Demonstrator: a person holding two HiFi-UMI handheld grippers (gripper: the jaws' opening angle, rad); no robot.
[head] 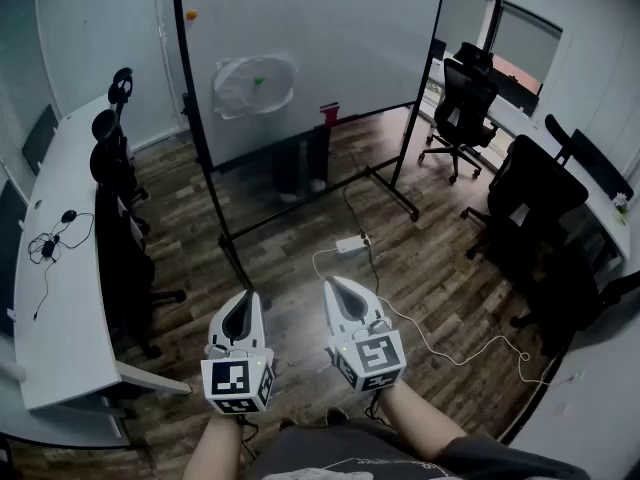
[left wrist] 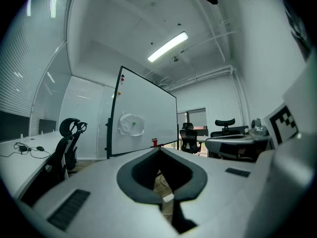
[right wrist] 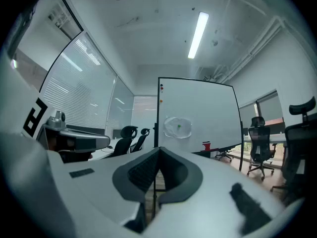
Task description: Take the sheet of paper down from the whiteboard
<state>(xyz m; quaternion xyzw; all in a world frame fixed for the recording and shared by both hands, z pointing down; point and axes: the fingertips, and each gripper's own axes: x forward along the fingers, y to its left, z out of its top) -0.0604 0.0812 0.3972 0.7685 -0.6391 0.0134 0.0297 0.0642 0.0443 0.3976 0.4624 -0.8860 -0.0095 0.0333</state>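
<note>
A wood floor (head: 300, 278) spreads across the room. A long white desk (head: 60, 318) lines the left wall, with black chairs (head: 112, 163) tucked against it and a tangle of black cable (head: 50, 243) lying on top. A white power strip (head: 352, 243) sits on the floor, and a pale cord (head: 440, 348) trails from it toward the right. More black chairs (head: 465, 108) stand by a second desk (head: 600, 213). A strip light (left wrist: 167, 46) glows overhead.

I get an evenly lit, cool-toned room. The ceiling light (left wrist: 168, 46) above the whiteboard (left wrist: 148, 113) is a strip blown out to plain white. Both gripper views bend hard at their edges, with black corners and a soft near foreground. My head view curves too, and the floor (head: 420, 268) below the whiteboard looks dim.
</note>
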